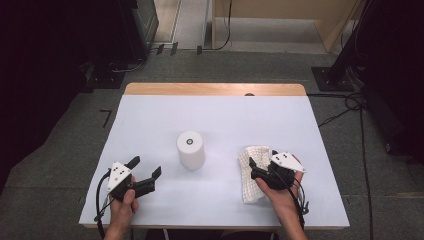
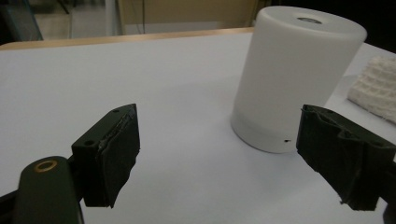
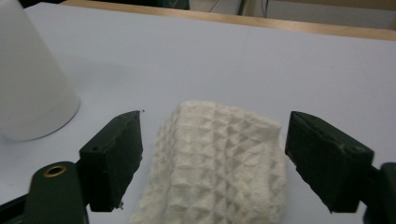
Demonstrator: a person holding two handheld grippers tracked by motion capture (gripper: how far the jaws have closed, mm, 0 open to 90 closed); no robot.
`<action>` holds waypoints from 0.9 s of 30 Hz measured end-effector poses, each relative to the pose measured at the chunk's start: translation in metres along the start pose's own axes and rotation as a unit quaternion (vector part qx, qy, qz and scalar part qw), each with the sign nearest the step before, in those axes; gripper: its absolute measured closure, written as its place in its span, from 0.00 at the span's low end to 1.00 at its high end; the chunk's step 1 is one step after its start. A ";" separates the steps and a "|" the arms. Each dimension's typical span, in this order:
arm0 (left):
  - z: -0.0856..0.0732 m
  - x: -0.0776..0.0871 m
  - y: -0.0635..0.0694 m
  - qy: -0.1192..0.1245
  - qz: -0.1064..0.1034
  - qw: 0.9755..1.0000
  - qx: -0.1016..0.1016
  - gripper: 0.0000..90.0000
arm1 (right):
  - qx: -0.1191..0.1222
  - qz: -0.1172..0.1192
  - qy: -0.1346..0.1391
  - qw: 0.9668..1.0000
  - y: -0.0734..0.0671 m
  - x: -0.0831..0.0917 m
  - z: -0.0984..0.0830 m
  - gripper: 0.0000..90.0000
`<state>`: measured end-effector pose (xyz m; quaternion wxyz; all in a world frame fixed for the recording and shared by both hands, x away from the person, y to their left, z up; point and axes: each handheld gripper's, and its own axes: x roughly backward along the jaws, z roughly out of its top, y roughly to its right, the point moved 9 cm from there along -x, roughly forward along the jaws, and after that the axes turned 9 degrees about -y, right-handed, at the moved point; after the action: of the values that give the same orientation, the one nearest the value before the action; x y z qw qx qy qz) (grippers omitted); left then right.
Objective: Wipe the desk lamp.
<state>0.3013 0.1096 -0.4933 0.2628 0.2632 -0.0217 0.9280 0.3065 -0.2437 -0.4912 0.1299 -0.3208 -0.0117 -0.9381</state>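
A white cylinder (image 1: pixel 190 149) with a small dark hole in its top stands upright at the middle of the white table (image 1: pixel 225 112). A folded white waffle-weave cloth (image 1: pixel 250 176) lies to its right. My right gripper (image 1: pixel 262 159) hovers over the cloth's far end. In the right gripper view the cloth (image 3: pixel 219 158) lies between the jaws of this gripper (image 3: pixel 212 128), which stand apart from it on both sides. My left gripper (image 1: pixel 146 167) is at the front left, open and holding nothing. In the left gripper view the cylinder (image 2: pixel 294 79) stands ahead and to the right of that gripper (image 2: pixel 217 140).
A bare wooden strip (image 1: pixel 215 89) runs along the table's far edge. Cables (image 1: pixel 345 107) trail on the floor to the right, and dark equipment (image 1: pixel 137 25) stands at the back left. The cylinder (image 3: pixel 28 84) stands left of the cloth in the right gripper view.
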 end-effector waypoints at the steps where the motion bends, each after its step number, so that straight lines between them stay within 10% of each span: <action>1: 0.002 -0.001 0.003 0.003 -0.008 1.000 -0.001 0.16 | 0.003 0.009 -0.002 1.000 -0.003 -0.001 -0.002 0.25; 12: 0.015 -0.033 0.040 -0.008 -0.007 1.000 -0.025 0.13 | -0.013 0.001 -0.028 1.000 0.005 -0.010 -0.012 0.25; 27: 0.021 -0.072 0.049 -0.038 -0.051 0.998 -0.009 0.06 | -0.008 -0.006 -0.045 0.999 0.006 -0.019 -0.023 0.25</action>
<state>0.3390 0.0300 -0.5063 0.3110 0.2966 -0.0266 0.9025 0.3082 -0.2473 -0.5211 0.1213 -0.3635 -0.0113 -0.9236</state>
